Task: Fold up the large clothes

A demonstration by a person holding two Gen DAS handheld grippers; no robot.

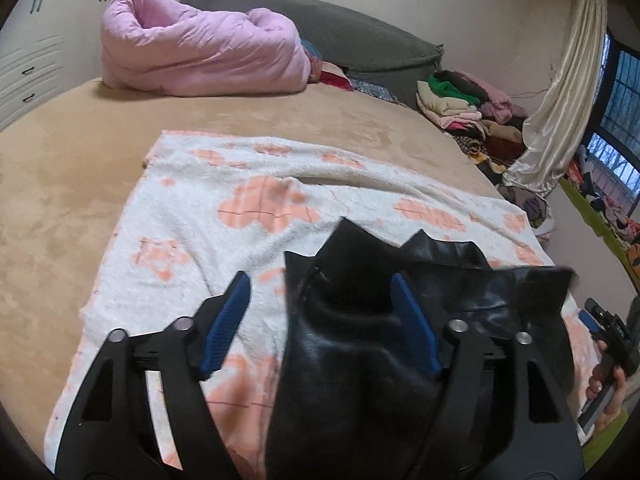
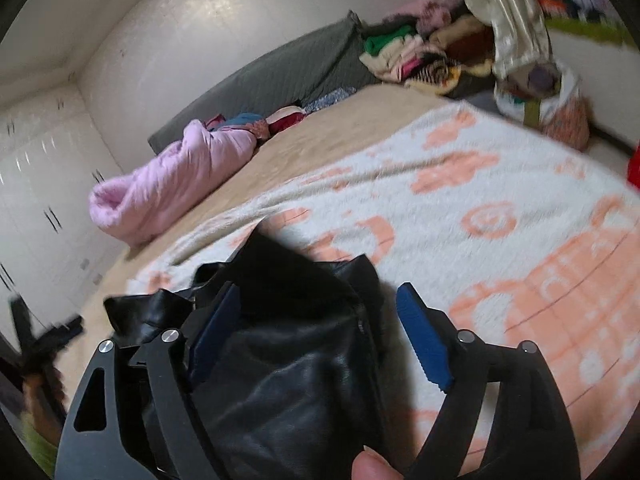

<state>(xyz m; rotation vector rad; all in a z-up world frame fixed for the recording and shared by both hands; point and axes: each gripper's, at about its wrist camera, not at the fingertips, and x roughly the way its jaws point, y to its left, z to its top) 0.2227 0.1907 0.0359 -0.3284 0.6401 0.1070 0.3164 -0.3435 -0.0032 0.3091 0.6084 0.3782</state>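
Observation:
A black leather-like garment point(image 1: 360, 352) lies bunched between the two grippers over a white towel blanket with peach flowers point(image 1: 192, 216) on the bed. My left gripper point(image 1: 320, 312) is open, and the garment fills the right half of its gap, against the right blue pad point(image 1: 412, 320). My right gripper point(image 2: 320, 328) is open too; the same garment point(image 2: 280, 380) fills the left part of its gap, against the left blue pad point(image 2: 214, 332). The blanket also shows in the right wrist view point(image 2: 480, 208). The right gripper shows at the left wrist view's right edge point(image 1: 608, 328).
A rolled pink quilt point(image 1: 200, 48) and a grey headboard cushion point(image 1: 360, 40) sit at the far end of the tan bed point(image 1: 60, 168). Piled clothes point(image 1: 472, 112) and a cream curtain point(image 1: 560, 100) lie at the right. White wardrobes point(image 2: 48, 200) stand at the left.

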